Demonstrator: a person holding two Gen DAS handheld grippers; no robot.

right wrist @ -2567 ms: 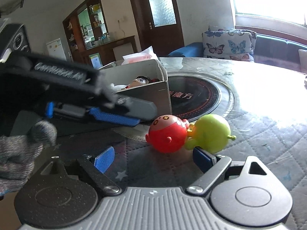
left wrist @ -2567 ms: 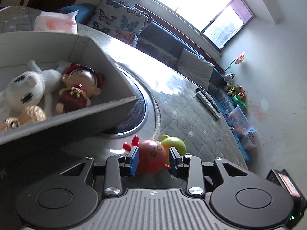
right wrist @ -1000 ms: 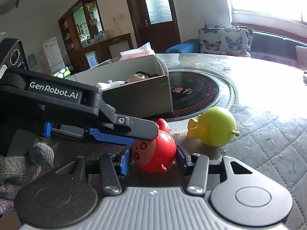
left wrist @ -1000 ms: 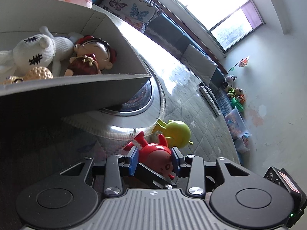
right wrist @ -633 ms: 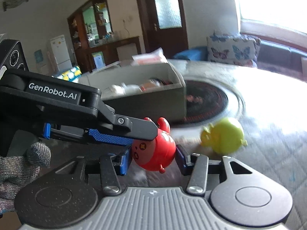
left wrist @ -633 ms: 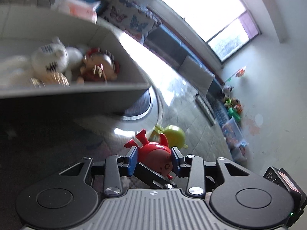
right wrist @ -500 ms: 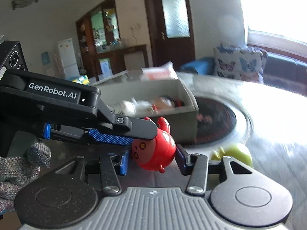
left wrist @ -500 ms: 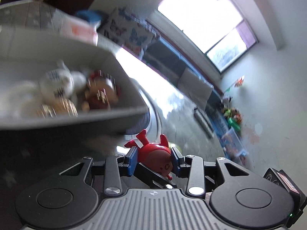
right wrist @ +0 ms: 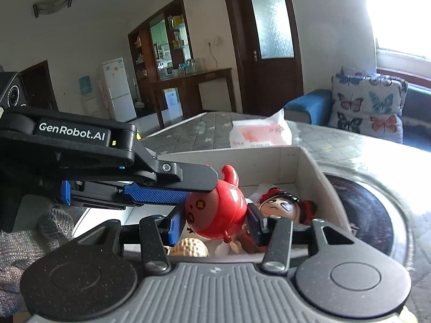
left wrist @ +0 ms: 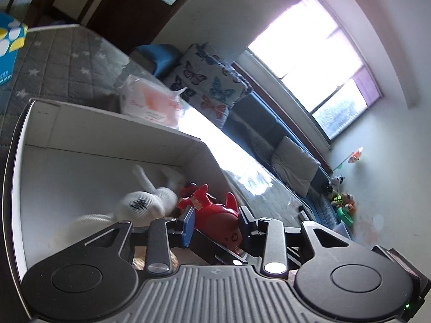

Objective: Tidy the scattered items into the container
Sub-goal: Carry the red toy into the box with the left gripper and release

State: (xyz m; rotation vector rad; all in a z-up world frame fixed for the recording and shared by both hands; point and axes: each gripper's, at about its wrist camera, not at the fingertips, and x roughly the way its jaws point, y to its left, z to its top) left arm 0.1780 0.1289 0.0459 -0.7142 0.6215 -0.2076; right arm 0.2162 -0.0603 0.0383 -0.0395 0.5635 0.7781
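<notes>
Both grippers are shut on the same round red toy [left wrist: 218,216] and hold it over the open white box [left wrist: 107,123]. My left gripper [left wrist: 215,222] grips it from one side; my right gripper [right wrist: 214,224] grips it crosswise, with the left gripper's blue-padded finger [right wrist: 153,196] lying across the toy [right wrist: 218,215]. In the box [right wrist: 309,167] lie a white plush [left wrist: 145,202], a red-haired doll [right wrist: 282,207] and a tan knitted toy [right wrist: 188,247]. The green toy is out of view.
A pink tissue pack [left wrist: 150,102] lies behind the box on the quilted table [left wrist: 67,62]. A dark round inset [right wrist: 369,215] sits right of the box. A blue carton [left wrist: 8,51] stands far left. A sofa with a butterfly cushion [right wrist: 366,110] is behind.
Both grippers have lifted the red toy off the table and carried it up over the box. The green toy has dropped out of view.
</notes>
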